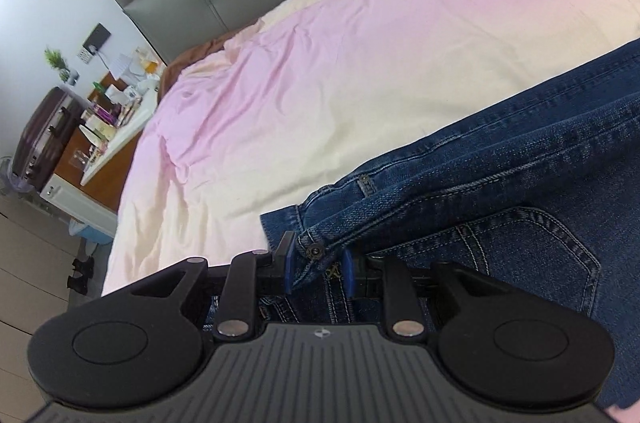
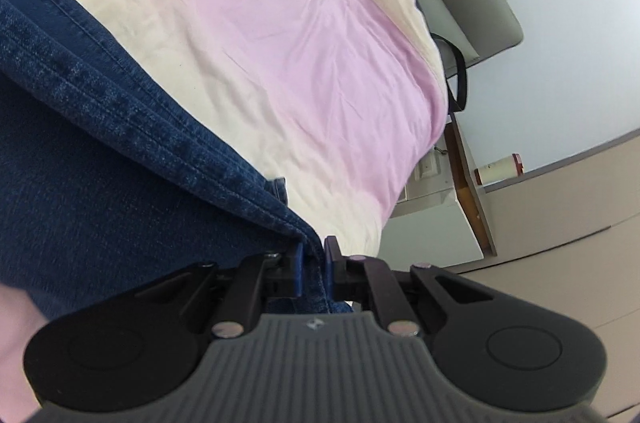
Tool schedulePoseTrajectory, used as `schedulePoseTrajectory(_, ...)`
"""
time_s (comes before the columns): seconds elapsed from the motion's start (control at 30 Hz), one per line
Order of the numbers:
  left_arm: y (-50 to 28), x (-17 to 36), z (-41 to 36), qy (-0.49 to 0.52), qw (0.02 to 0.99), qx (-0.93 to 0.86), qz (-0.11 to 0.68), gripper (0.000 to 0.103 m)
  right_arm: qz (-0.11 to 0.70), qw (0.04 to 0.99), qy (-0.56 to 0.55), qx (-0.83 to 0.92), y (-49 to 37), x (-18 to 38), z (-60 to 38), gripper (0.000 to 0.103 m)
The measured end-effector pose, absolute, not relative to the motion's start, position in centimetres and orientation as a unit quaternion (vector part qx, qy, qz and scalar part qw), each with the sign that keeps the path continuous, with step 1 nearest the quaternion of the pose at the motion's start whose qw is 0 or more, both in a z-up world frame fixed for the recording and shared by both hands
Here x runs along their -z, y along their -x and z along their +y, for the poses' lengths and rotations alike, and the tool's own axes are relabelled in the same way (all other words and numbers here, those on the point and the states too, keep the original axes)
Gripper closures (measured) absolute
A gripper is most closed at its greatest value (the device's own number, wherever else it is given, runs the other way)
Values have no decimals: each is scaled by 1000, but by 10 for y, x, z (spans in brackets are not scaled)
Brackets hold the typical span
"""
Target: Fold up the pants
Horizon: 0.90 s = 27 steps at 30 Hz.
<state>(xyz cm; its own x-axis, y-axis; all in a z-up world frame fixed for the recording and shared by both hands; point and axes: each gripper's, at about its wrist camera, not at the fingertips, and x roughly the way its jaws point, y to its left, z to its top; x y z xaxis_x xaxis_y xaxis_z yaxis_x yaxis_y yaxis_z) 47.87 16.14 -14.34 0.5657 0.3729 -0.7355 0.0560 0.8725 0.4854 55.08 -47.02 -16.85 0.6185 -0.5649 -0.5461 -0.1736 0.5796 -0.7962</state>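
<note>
Jaws on my left gripper pinch the jeans at the waistband button; my right gripper clamps a hem. Denim lies over the pink-and-cream bed. A cluttered table and suitcase sit at nine o'clock, blurred.

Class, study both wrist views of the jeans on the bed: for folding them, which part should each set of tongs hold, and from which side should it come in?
Grip the jeans at their two ends, as here: the left tongs on the thick waistband by the button, the right tongs on the stacked hem. Come in from the open bed side, edge-on, because those stitched edges are firm.
</note>
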Motion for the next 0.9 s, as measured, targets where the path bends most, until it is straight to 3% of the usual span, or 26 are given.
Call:
schedulePoseTrajectory(0.33, -533, 181, 152, -250, 839, -100, 473, 74, 446, 769, 428, 162, -628, 210, -466, 100)
schedulePoseTrajectory(0.53, -540, 193, 154, -240, 836, -104, 483, 69, 456, 754, 444, 163, -642, 239, -464, 99)
schedulePoseTrajectory(0.7, -544, 182, 161, -214, 849, -106, 472, 69, 429, 766, 442, 184, -651, 232, -464, 102)
schedulePoseTrajectory(0.8, -549, 189, 155, -221, 843, -116, 476, 69, 468, 765, 403, 181, -661, 229, -471, 102)
schedulePoseTrajectory(0.9, -550, 193, 151, -235, 837, -118, 480, 69, 462, 749, 440, 179, -654, 247, -464, 100)
